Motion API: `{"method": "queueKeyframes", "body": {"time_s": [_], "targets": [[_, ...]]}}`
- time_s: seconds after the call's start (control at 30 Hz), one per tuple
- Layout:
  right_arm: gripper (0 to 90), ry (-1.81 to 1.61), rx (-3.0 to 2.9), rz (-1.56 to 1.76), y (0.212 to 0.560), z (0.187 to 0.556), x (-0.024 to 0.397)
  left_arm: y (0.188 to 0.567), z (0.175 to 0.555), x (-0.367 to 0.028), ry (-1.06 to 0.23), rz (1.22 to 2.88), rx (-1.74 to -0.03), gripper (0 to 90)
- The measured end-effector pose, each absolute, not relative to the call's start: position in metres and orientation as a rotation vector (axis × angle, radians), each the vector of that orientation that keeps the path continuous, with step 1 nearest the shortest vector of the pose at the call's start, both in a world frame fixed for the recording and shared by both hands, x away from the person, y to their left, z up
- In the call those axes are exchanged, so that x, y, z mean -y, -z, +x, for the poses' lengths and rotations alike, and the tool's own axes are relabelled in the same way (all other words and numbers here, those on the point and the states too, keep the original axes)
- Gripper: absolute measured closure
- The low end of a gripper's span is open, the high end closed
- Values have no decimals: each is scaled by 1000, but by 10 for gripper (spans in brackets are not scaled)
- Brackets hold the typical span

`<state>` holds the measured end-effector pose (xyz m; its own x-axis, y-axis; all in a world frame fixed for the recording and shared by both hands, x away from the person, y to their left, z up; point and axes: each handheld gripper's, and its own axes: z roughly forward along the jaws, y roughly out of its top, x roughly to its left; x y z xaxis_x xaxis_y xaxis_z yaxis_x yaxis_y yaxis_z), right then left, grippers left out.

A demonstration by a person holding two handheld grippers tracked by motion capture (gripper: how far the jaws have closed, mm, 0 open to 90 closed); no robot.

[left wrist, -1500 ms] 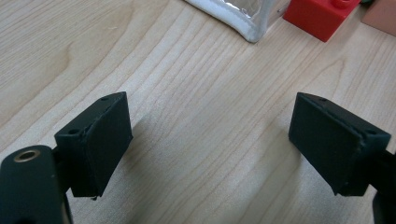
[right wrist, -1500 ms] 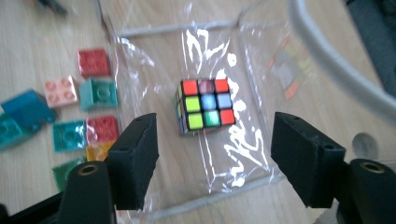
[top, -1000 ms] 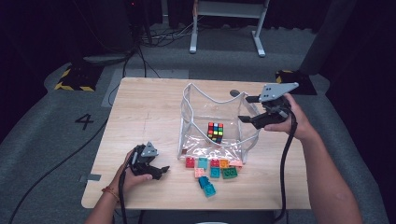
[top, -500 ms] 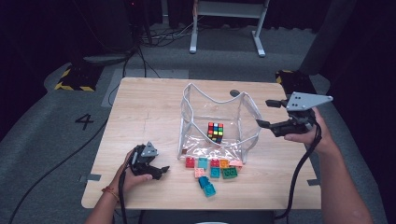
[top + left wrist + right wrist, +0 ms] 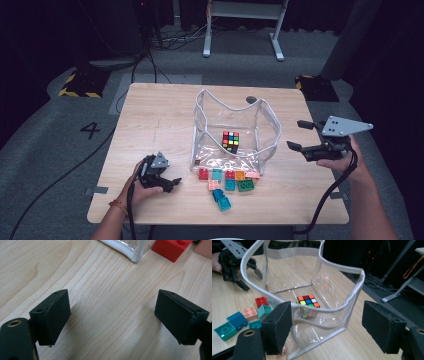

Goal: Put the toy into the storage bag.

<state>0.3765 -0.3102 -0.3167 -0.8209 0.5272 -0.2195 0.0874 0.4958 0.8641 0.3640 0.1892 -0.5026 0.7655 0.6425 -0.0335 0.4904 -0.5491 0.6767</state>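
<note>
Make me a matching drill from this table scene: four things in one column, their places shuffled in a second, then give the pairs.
1. puzzle cube
2. red brick
3. left gripper
4. right gripper

A. low over the table's near left part
B. inside the clear bag
C. off the bag's right side, jaws apart
D. on the table by the bag's front left corner

Pairs: 1-B, 2-D, 3-A, 4-C

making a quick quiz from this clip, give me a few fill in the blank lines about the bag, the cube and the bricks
1. The colourful puzzle cube sits inside the clear ____ bag.
2. The toy bricks lie on the wooden table, ____ the bag.
3. The right gripper hangs beside the bag with its jaws ____, nothing between them.
4. The brick nearest the left gripper is ____ in colour.

Missing words: plastic; outside; open; red
</note>
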Motion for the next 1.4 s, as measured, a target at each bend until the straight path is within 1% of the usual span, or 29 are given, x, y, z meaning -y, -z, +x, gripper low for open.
{"method": "queueKeyframes", "body": {"time_s": [0.07, 0.13, 0.2, 0.23, 0.3, 0.47, 0.63, 0.67, 0.93, 1.0, 1.1, 1.4], "targets": [[246, -1274, -2284, 516, 320, 376, 311, 503, 364, -189, -285, 2266, -841, 135], [248, -1281, -2297, 557, 333, 373, 314, 503, 364, -189, -284, 2266, -842, 135], [249, -1288, -2301, 562, 337, 372, 315, 503, 364, -189, -286, 2265, -842, 135], [261, -1318, -2322, 578, 347, 371, 317, 503, 364, -189, -286, 2264, -843, 136], [264, -1312, -2327, 579, 351, 370, 318, 503, 364, -189, -286, 2264, -843, 136], [277, -1294, -2380, 590, 378, 366, 319, 502, 363, -189, -292, 2267, -843, 137], [295, -1238, -2426, 606, 408, 360, 313, 502, 363, -189, -293, 2266, -843, 139], [295, -1238, -2426, 606, 408, 360, 313, 502, 363, -189, -293, 2265, -843, 139], [316, -1252, -2514, 607, 446, 352, 300, 503, 363, -189, -287, 2262, -844, 140], [321, -1267, -2517, 616, 450, 351, 299, 503, 363, -189, -287, 2262, -843, 140], [327, -1257, -2580, 619, 468, 342, 289, 503, 363, -189, -289, 2264, -842, 141], [339, -1254, -2612, 583, 482, 337, 273, 503, 363, -189, -291, 2266, -840, 141]]}}
